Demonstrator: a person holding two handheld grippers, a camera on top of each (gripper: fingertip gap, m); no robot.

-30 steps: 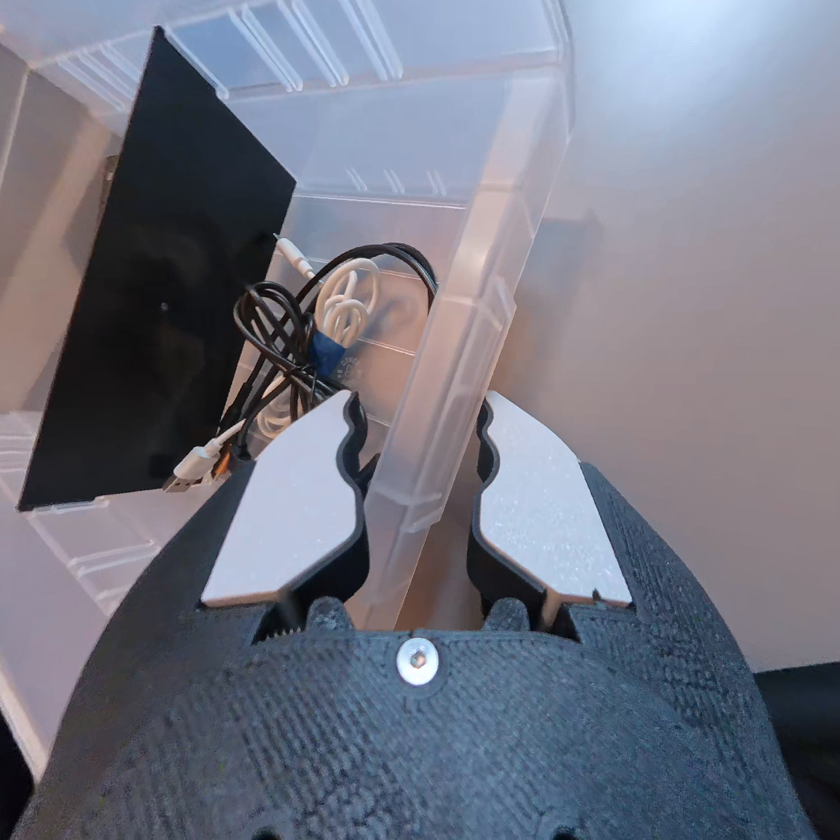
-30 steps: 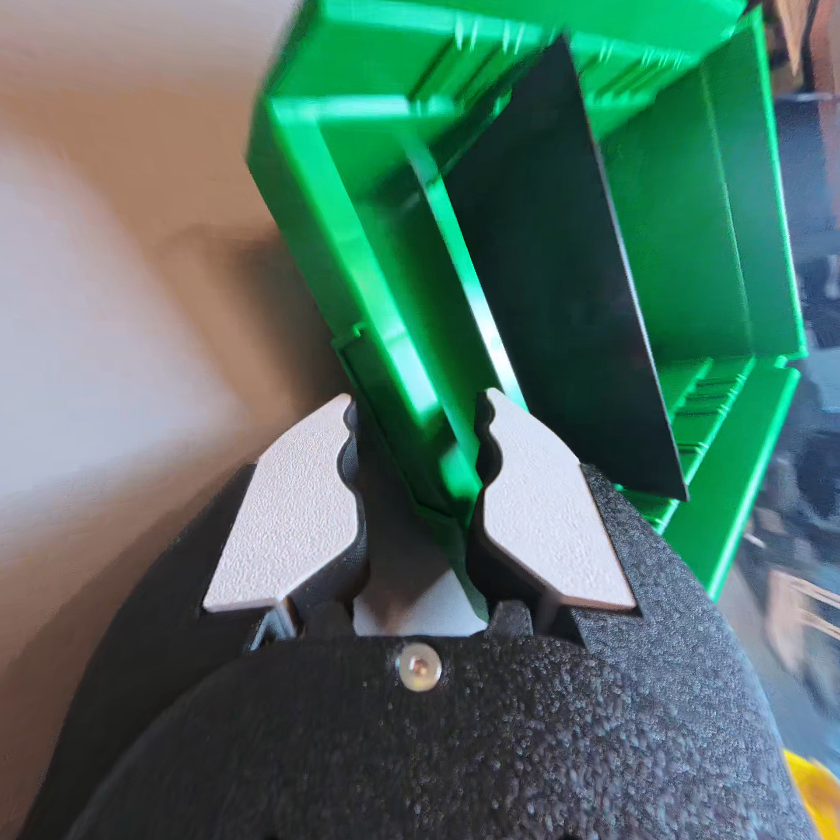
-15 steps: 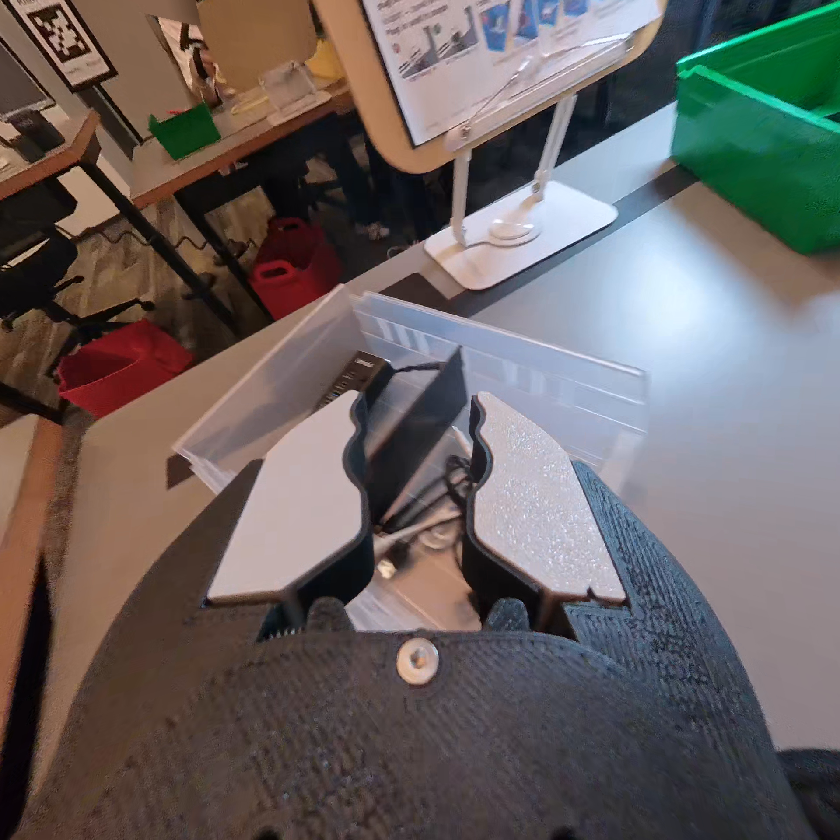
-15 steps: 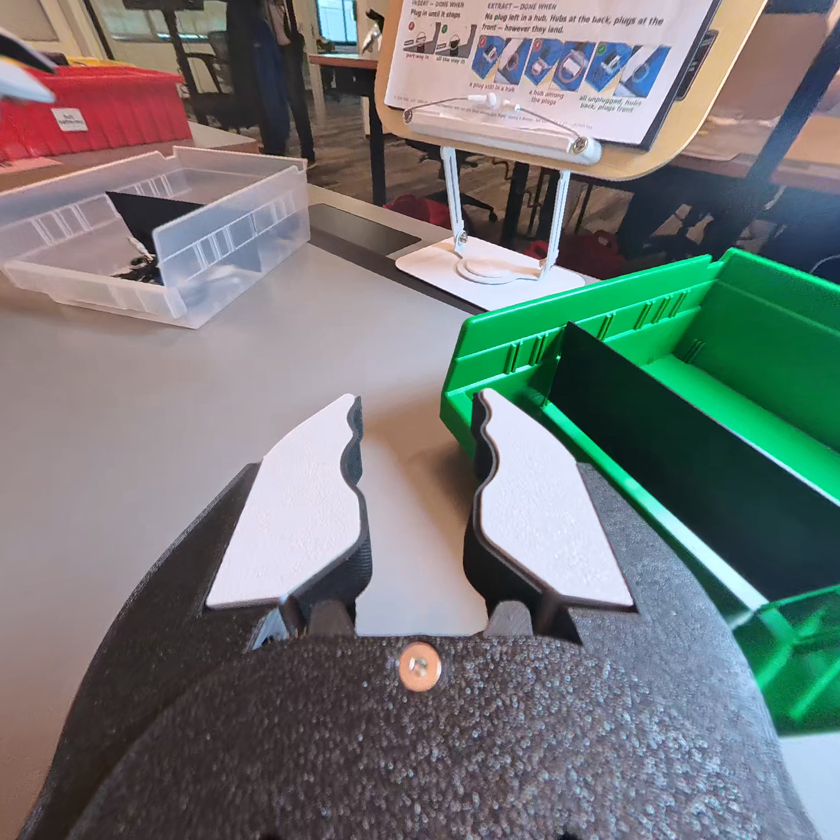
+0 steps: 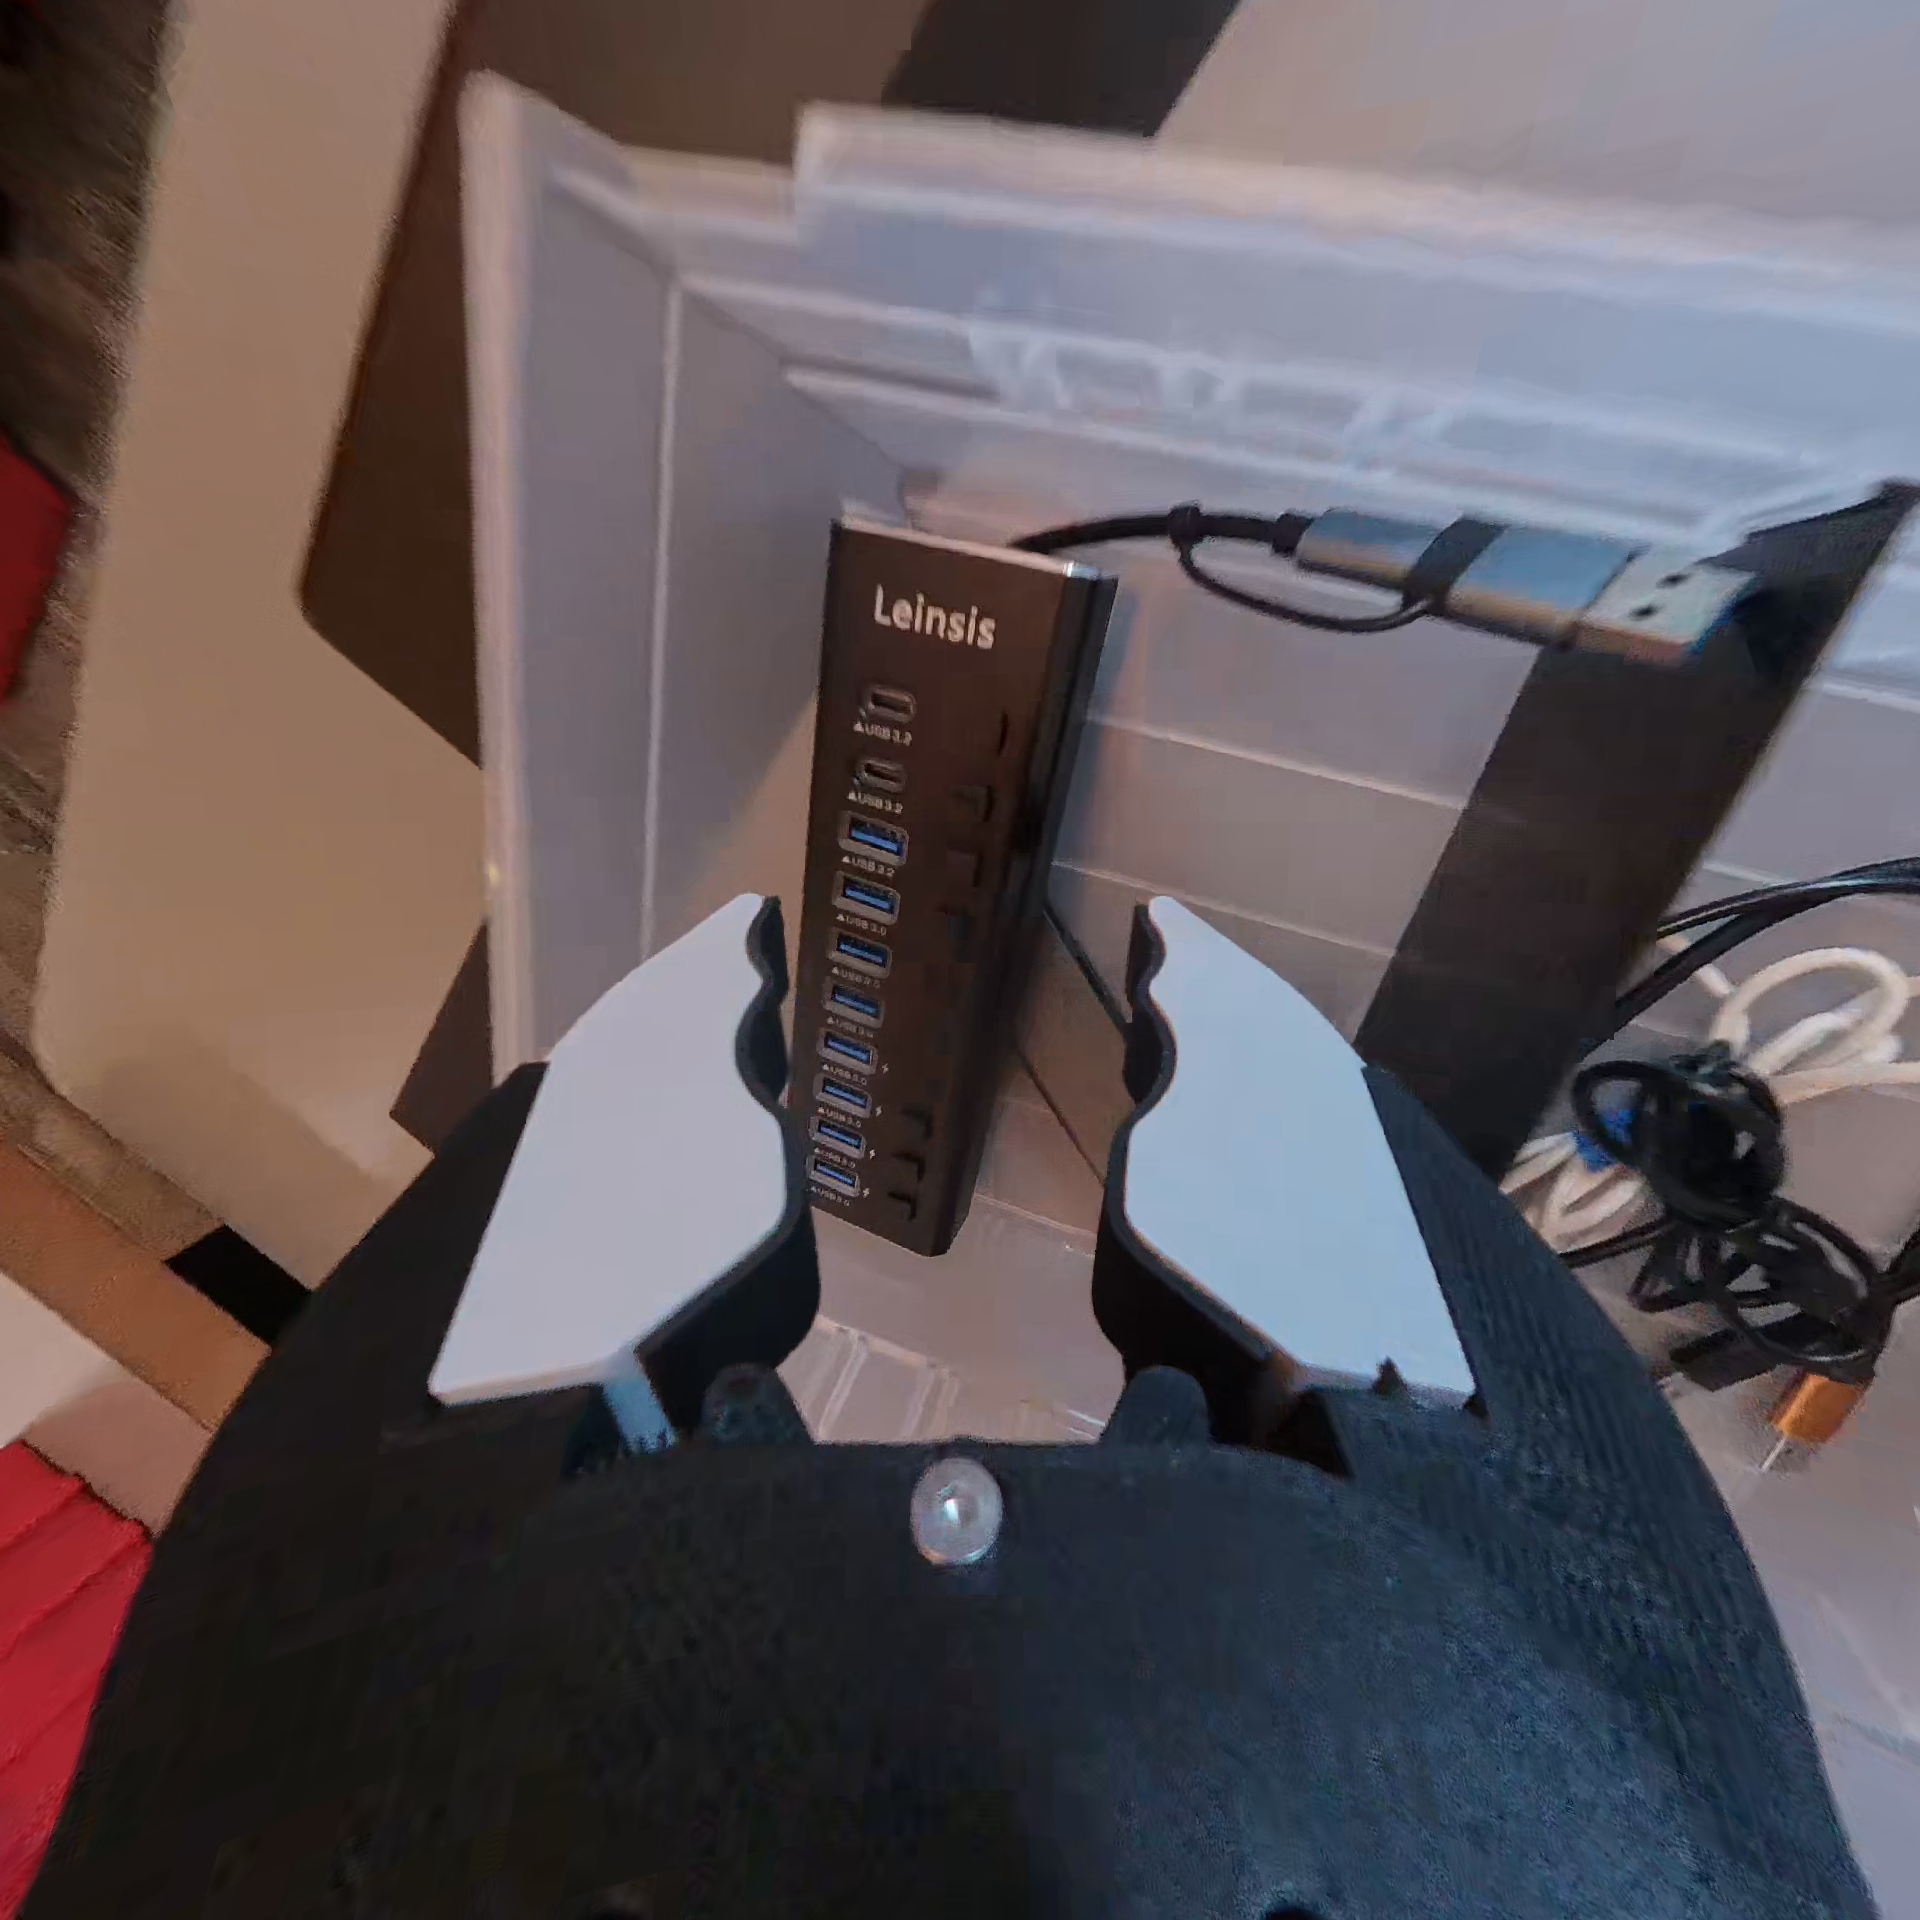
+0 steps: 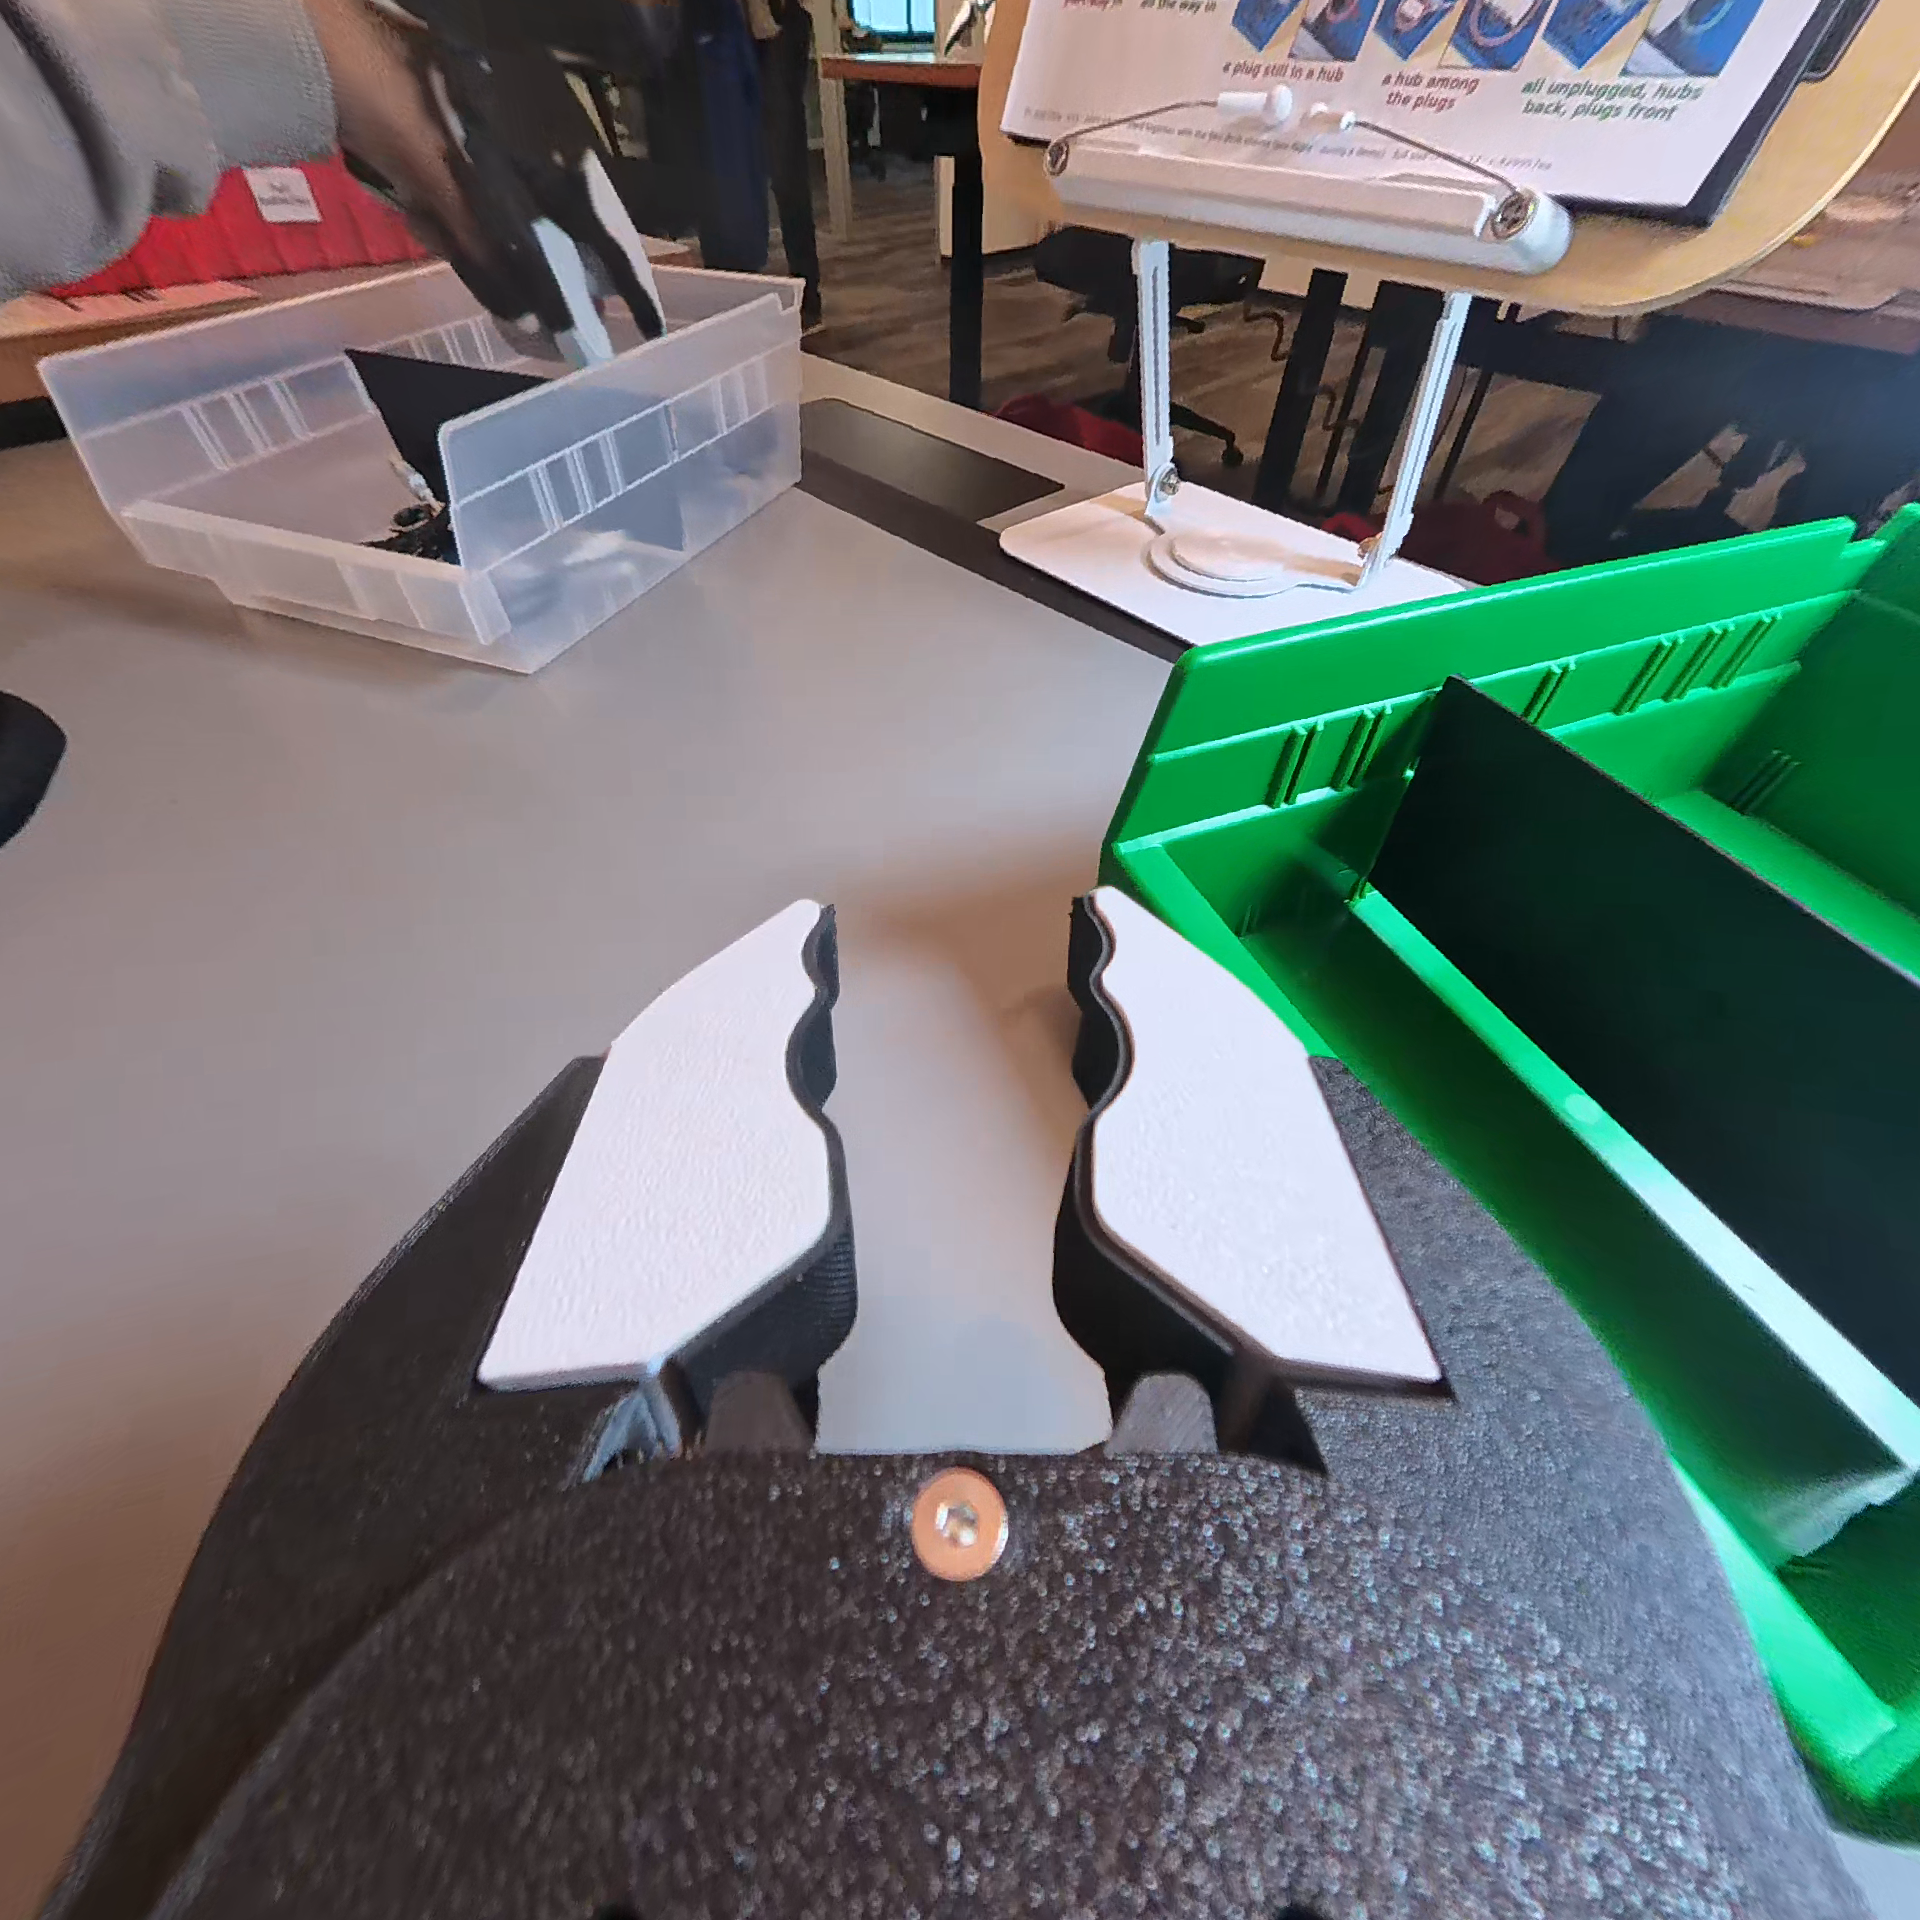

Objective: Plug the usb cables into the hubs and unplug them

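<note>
Left gripper [image 5: 951,925], jaws spread and empty, straddles the black hub [image 5: 940,883]; centre on its body before clamping. Right gripper [image 6: 951,925] idles unclenched.

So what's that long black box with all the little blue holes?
That is the USB hub, a long black bar with a smooth, shiny face. It lies in the clear bin, beside a black divider. Small ports run down its face, none with a plug in. The open left gripper hovers around it.
</note>
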